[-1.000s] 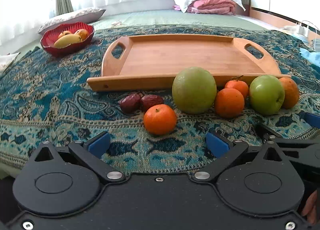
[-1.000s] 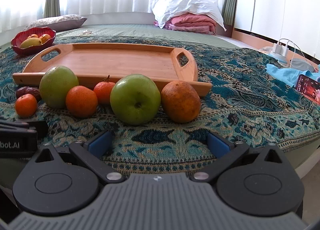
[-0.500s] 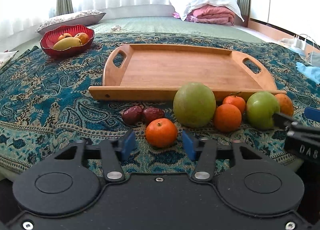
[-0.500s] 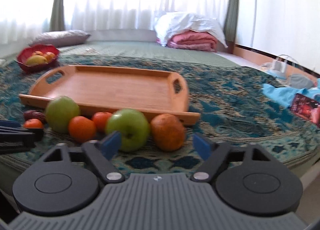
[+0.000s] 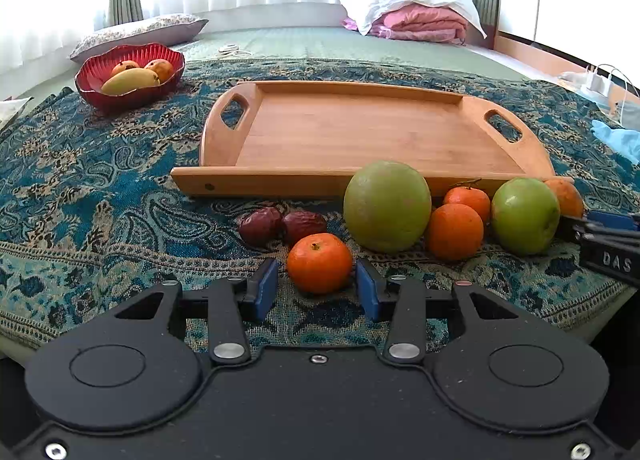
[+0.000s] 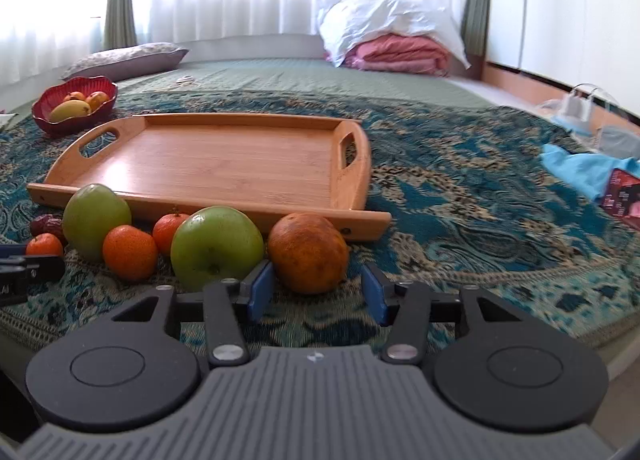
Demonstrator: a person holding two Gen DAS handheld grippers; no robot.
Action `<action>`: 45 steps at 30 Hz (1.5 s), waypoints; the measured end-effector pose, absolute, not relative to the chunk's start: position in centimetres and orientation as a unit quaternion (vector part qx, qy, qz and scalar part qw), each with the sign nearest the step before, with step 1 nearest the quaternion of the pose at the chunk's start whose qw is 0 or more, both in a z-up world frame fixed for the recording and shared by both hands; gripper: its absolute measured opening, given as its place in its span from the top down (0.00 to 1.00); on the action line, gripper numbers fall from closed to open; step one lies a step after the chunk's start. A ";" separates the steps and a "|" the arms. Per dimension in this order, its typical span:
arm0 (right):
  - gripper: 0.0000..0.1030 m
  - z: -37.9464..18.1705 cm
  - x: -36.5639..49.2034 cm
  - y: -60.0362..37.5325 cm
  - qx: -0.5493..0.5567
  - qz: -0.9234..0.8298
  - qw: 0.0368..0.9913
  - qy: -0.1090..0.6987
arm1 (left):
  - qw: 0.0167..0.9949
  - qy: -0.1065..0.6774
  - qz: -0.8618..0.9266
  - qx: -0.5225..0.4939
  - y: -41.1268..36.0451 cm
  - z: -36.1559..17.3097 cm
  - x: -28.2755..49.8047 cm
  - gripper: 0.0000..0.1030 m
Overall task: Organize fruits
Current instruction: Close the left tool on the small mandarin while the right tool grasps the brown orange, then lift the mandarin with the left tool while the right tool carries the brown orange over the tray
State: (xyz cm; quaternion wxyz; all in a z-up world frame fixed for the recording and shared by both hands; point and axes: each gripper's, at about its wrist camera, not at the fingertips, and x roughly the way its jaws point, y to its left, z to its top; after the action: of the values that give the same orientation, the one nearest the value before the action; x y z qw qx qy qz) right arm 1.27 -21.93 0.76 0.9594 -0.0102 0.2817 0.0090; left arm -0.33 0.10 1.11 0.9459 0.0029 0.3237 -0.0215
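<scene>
A row of fruit lies on the patterned cloth before an empty wooden tray. In the left wrist view my left gripper is open, its blue pads on either side of a small mandarin, with small gaps. Behind it lie two dates, a big green fruit, two more mandarins and a green apple. In the right wrist view my right gripper is open around a dull orange, beside the green apple. The tray lies behind.
A red bowl holding a mango and other fruit sits at the far left. A light blue cloth and a dark red packet lie at the right. Pillows and a pink blanket lie at the back.
Both grippers moved forward and narrowed from wide open. The left now brackets the small mandarin, the right brackets the dull orange.
</scene>
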 end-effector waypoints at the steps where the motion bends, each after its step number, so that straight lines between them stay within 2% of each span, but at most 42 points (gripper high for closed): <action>1: 0.44 0.8 1.7 -22.2 -0.010 0.020 0.959 0.281 | 0.946 0.324 -0.022 0.002 0.1 1.1 -0.3 0.60; 20: 0.45 0.5 5.3 -23.7 0.020 0.062 0.949 0.310 | 0.949 0.315 -0.023 0.006 -0.5 0.6 0.8 0.60; 23: 0.46 0.4 5.6 -24.0 0.021 0.064 0.948 0.312 | 0.950 0.312 -0.025 0.009 -0.4 0.6 0.9 0.67; 26: 0.49 0.4 5.7 -24.0 0.025 0.062 0.947 0.313 | 0.950 0.310 -0.024 0.017 -0.6 0.7 0.8 0.68; 45: 0.50 3.2 4.3 -22.9 0.028 0.068 0.960 0.271 | 0.961 0.275 -0.024 0.026 -0.4 3.3 0.4 0.69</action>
State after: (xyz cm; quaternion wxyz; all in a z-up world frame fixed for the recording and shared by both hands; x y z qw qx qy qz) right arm 4.32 -22.91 3.22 0.9598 0.0284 0.2708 0.0680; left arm 0.40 -0.36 3.30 0.9609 0.0259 0.2746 -0.0240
